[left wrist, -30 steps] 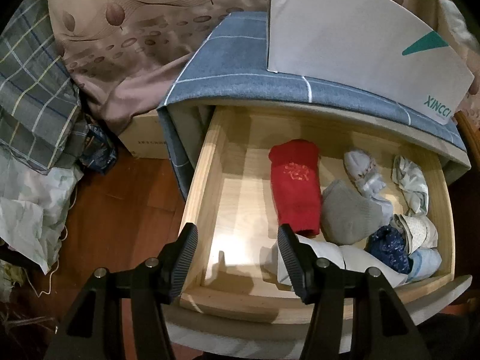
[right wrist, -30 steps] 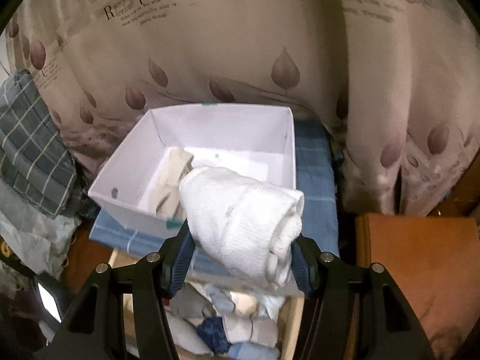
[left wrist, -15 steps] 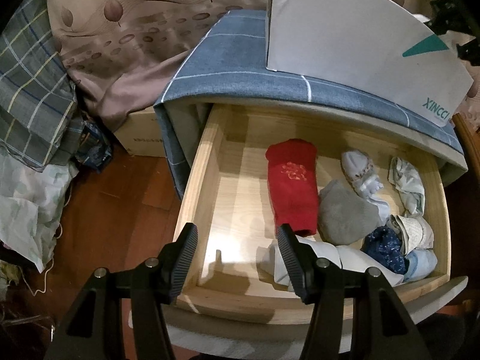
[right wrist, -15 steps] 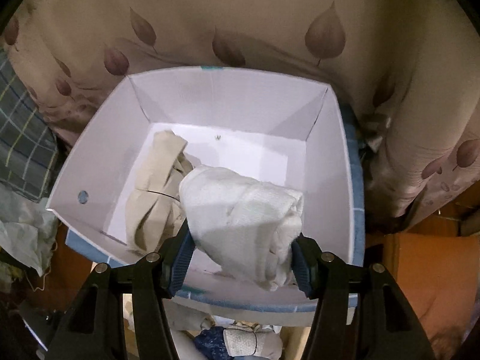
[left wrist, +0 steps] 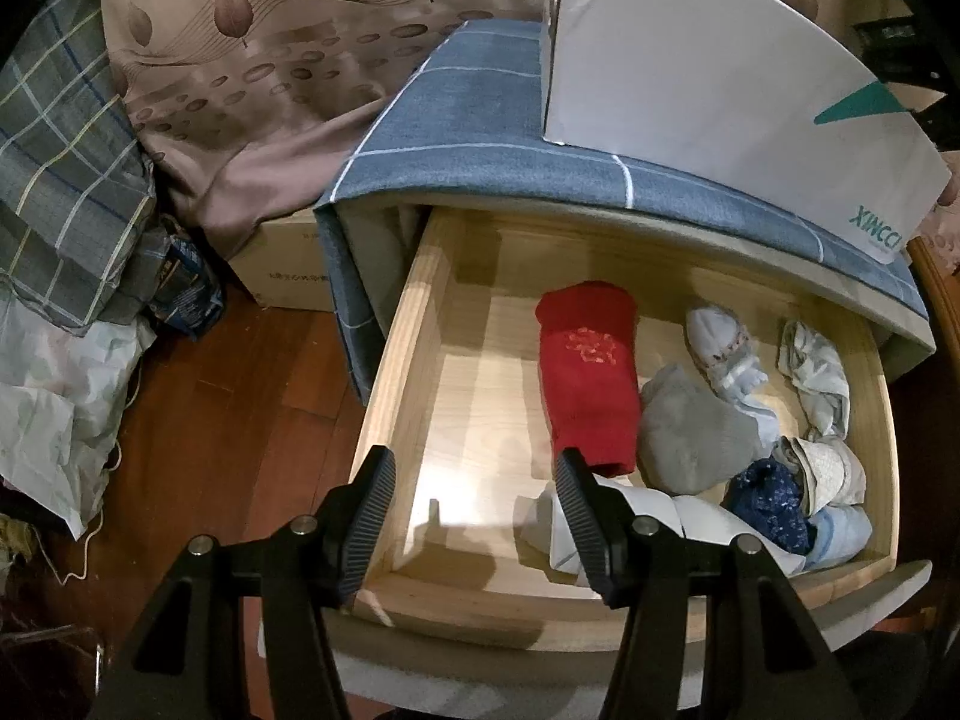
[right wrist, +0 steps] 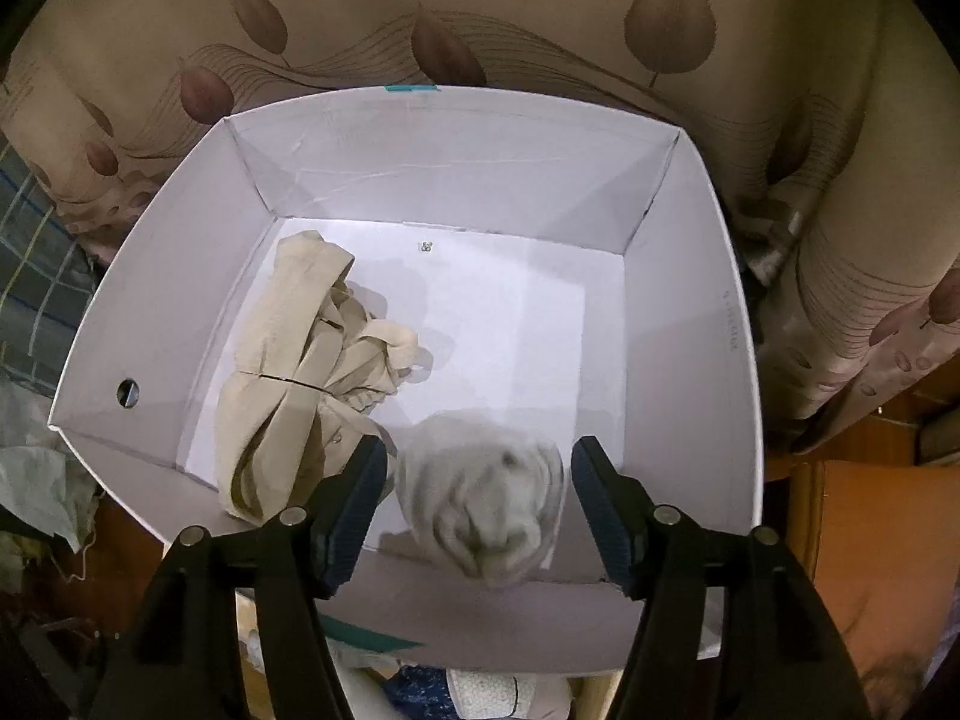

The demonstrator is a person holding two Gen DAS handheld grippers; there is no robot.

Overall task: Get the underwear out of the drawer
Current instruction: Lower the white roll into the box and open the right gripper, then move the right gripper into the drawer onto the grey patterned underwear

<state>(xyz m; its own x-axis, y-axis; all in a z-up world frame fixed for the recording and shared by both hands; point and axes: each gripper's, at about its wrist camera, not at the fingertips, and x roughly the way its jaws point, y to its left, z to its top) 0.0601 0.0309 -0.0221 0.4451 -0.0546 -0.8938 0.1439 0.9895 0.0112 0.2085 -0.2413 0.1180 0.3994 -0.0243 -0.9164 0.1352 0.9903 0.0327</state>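
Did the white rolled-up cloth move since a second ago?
Yes. The white roll went from above the white box rim down into it, beside the beige cloth. The right gripper jaws have just been opening; it sits loose between them.

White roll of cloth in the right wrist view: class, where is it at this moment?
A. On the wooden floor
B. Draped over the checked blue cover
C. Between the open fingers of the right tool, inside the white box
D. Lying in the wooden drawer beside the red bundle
C. The white roll sits blurred between the right tool, whose jaws have just been opening and stand clear of it, over the floor of the white box.
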